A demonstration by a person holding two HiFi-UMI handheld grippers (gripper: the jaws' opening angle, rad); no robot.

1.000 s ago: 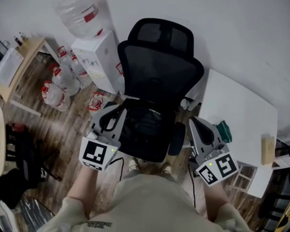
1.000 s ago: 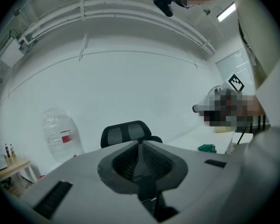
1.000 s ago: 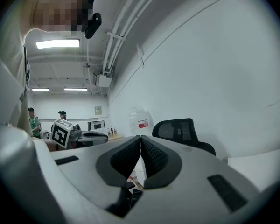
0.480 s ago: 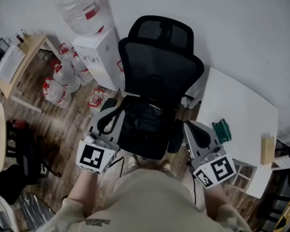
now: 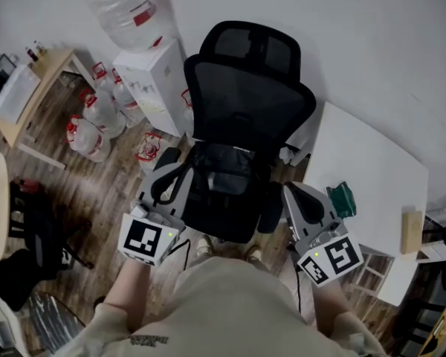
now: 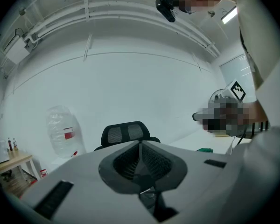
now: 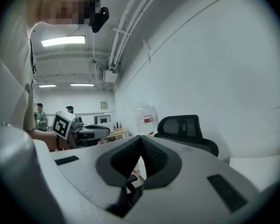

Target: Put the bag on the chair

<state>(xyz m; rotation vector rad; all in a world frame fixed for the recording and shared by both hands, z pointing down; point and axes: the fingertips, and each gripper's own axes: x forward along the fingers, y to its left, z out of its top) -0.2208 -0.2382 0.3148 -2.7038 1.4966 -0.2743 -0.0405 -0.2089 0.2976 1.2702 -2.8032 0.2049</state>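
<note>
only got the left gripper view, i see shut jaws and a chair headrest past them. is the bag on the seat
Observer: Yes. The head view shows a dark bag lying on the seat of the chair.
Operator: is the right gripper holding it
Observer: No. The right gripper view shows the right gripper with its jaws together and nothing between them.
Operator: where's my left gripper next to the seat
Observer: From the head view, the left gripper is at the side of the seat on the person's left, beside the bag and not over it.
</note>
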